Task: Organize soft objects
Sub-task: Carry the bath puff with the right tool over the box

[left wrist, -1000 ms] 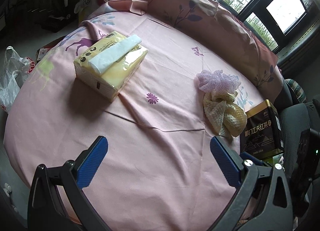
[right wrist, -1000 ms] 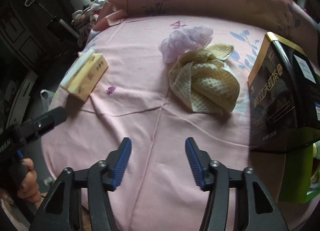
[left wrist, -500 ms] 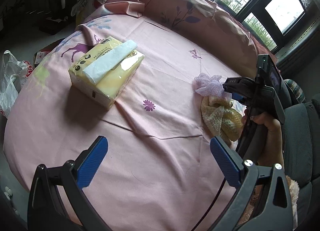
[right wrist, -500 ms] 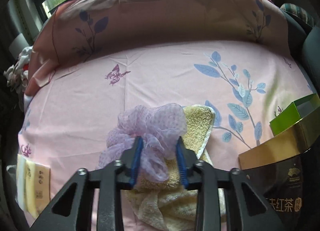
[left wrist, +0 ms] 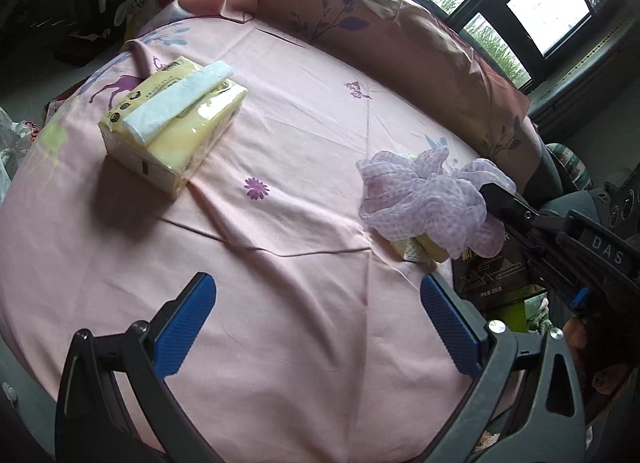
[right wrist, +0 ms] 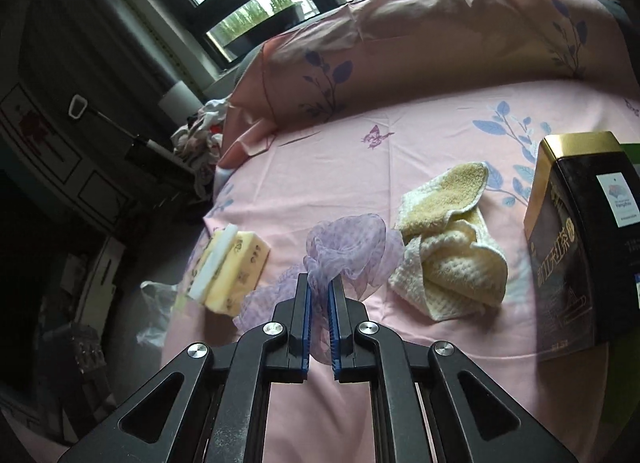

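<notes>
Nearest in the right wrist view, the right gripper (right wrist: 319, 295) is clamped on a thin pinch of the lilac mesh pouf (right wrist: 352, 251), which hangs off the pink bed sheet (right wrist: 400, 363). The left gripper (left wrist: 316, 327) hovers wide and empty over the near part of the bed. Just right of the pouf lies the cream towel (right wrist: 448, 263), crumpled, and right of that stands a black tea box (right wrist: 580, 239). To the left, near the bed's edge, sits the yellow tissue pack (right wrist: 232, 271). Farthest is the pink pillow (right wrist: 440, 55) under the window.

The hold looks slight: only a fold of slippery mesh sits between the pads, so a quick swing could let it slide out. Trailing loops could also snag the towel and drag it along.
</notes>
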### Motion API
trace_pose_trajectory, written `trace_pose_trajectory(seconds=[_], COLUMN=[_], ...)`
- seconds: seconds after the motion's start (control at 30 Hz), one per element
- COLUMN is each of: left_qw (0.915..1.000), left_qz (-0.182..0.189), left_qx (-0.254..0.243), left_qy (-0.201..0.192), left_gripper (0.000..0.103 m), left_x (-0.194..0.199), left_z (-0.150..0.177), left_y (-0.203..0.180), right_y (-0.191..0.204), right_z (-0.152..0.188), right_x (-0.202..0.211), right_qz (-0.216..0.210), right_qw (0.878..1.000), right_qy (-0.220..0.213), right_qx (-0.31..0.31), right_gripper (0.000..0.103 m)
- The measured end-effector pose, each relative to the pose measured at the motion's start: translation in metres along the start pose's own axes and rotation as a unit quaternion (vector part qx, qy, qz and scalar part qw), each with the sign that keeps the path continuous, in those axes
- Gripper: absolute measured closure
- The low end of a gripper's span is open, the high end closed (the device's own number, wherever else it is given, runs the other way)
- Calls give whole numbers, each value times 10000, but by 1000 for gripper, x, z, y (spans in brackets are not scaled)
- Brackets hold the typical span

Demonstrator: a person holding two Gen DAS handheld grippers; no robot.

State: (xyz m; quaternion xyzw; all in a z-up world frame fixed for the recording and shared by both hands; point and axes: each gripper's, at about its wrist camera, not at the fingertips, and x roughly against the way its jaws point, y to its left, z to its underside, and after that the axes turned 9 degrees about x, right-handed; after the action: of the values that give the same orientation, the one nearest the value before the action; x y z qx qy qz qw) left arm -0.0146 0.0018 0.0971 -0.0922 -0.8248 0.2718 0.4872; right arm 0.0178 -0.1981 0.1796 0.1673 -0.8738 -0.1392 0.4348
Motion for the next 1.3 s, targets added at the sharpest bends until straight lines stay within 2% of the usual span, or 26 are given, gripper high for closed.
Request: trace_pose_trajectory(seconds=[0.13,0.27,0.4,0.5,0.63,0.8,0.87,1.0,1.03,1.13,1.3], left_qw=[9979,9945,9879,9811,9693,9514,9437,9361,9353,9349,9318], left_qz=[407,589,882,1066,1336,1733,1738,1695,1668,1607,1373], left_qx=[-498,-820,-1200,-1525,-1994,-2529,-2799,-3080,-3122,-3156,-3352], left_qy=[-95,-273,-427,-533,-534,-296,-297,-58,22,243,238], left_gripper=[1,2,2,8,14,26,26,30,34,36,37], left_x=[2,5,12,19,15,-2,-12,-38,-46,-67,-82], left_z=[18,32,31,30,38,54,64,82,86,95,109], left_y=[-29,-54,-90,-126,-178,-245,-272,-309,-316,-330,-338], right_y=[-8,-12,-25,-38,-71,-122,-143,-178,-188,-217,-253], right_z=[15,19,16,13,10,16,19,21,22,28,32], right_x=[12,34,65,90,128,175,188,198,198,198,181], right_qz=[-481,-189,-389,-174,129,275,389,644,727,885,1091], right_qw=[9985,9997,9988,9980,9933,9809,9751,9650,9623,9524,9466], right_qy=[52,-119,-290,-602,-1109,-1754,-1957,-2199,-2251,-2346,-2195], right_qx=[-274,-127,-81,-14,-300,-799,-972,-1277,-1344,-1732,-2096], right_gripper=[94,94,94,94,94,94,94,94,94,94,94])
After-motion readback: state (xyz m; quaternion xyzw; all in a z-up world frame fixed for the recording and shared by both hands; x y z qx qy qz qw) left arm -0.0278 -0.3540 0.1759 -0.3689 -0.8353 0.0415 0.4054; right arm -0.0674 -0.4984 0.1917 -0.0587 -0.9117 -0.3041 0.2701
